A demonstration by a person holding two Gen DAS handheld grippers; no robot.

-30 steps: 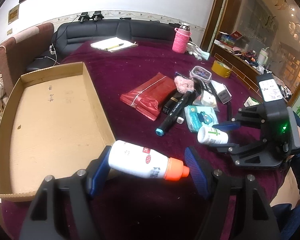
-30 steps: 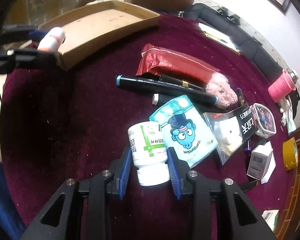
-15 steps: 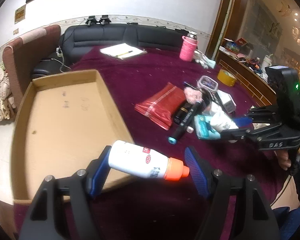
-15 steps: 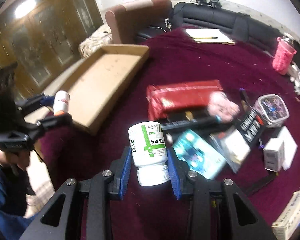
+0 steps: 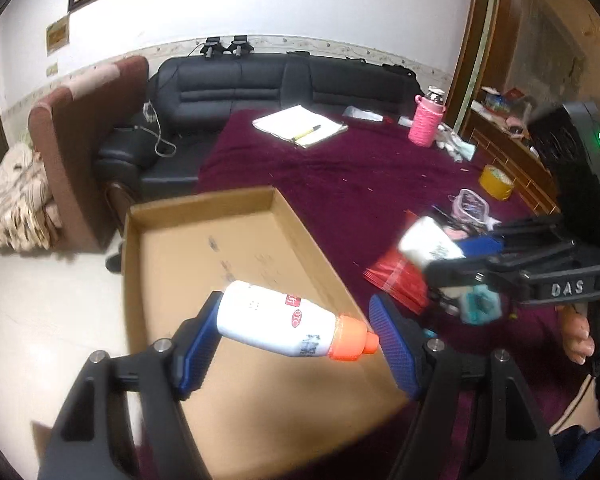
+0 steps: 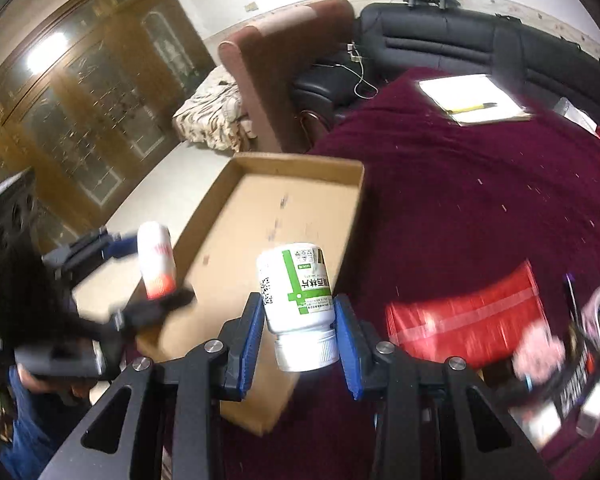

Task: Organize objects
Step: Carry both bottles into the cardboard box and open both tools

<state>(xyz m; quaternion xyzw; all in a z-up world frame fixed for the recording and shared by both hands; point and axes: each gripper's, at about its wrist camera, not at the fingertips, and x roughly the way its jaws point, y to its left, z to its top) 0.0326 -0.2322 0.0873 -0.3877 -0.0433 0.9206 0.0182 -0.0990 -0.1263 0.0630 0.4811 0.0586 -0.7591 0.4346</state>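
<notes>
**Two bottles carried toward the cardboard tray**

My left gripper (image 5: 294,338) is clamped lengthwise on a white plastic squeeze bottle with an orange nozzle cap (image 5: 288,326), base against one pad and tip against the other, so it hangs crosswise above the near end of the shallow brown cardboard tray (image 5: 236,240). I read that as lining up a drop inside. Its red label marks are too small to read.

My right gripper (image 6: 298,334) is closed on a white pill bottle with a green-striped label (image 6: 298,292), pinched low on its body near the cap, which points back toward me. The label carries Chinese print and a QR code; I can't make out the words. It hovers over the tray's right wall.

At three o'clock, a red foil pouch (image 6: 472,316) and the other clutter wait on the maroon-clothed surface (image 6: 460,200). The right gripper's body reads "DAS".
</notes>
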